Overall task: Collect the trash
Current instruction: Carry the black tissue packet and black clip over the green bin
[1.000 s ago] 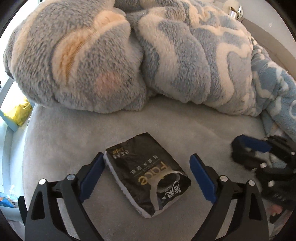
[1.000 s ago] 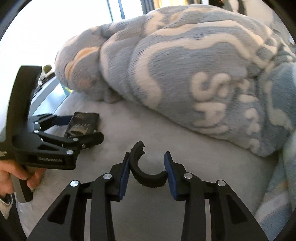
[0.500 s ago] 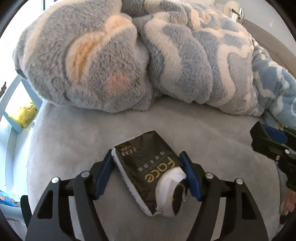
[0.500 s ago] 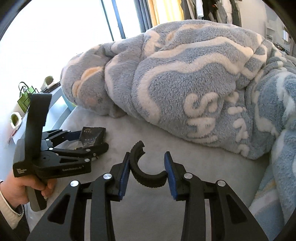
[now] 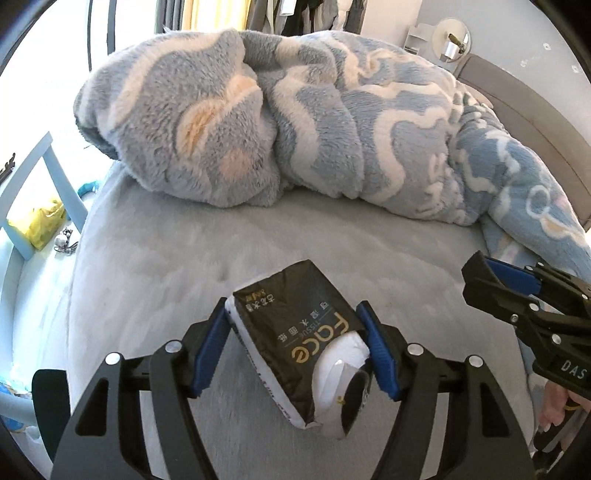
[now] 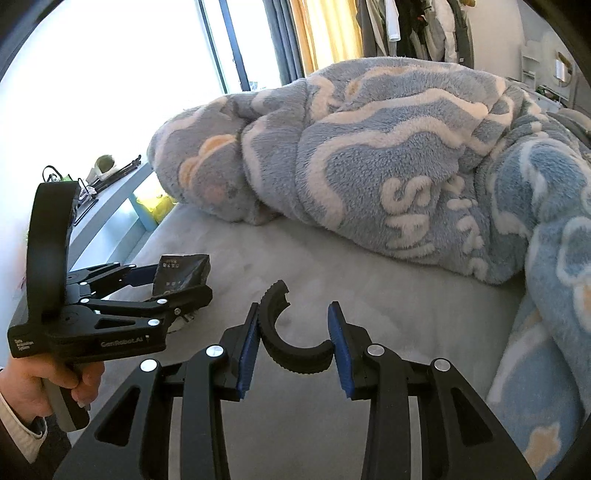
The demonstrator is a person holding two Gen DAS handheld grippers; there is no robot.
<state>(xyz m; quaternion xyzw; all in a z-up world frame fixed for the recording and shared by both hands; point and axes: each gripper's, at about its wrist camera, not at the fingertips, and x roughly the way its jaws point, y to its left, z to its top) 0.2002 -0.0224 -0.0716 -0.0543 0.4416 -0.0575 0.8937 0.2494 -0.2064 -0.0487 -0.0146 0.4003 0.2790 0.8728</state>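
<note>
Near the bed's [image 5: 155,266] front edge, the left hand-held gripper [image 5: 295,343] pinched a soft, light tissue pack [image 5: 295,332] across its sides; the right hand-held gripper [image 6: 293,332] clamped a stiff black curved fragment [image 6: 291,350].

Straight ahead of the claw, a grey bed [image 5: 258,251] with a heaped blue-and-cream fleece blanket [image 5: 295,122] across the far half. Off to the left, a bright window [image 6: 110,74] pouring daylight in, with a pale blue shelf [image 5: 55,177] beside the bed. Beyond the blanket, a yellow curtain [image 6: 325,33] and hanging clothes [image 6: 413,26]. Far right, a grey headboard [image 5: 524,110] against a pale wall.
</note>
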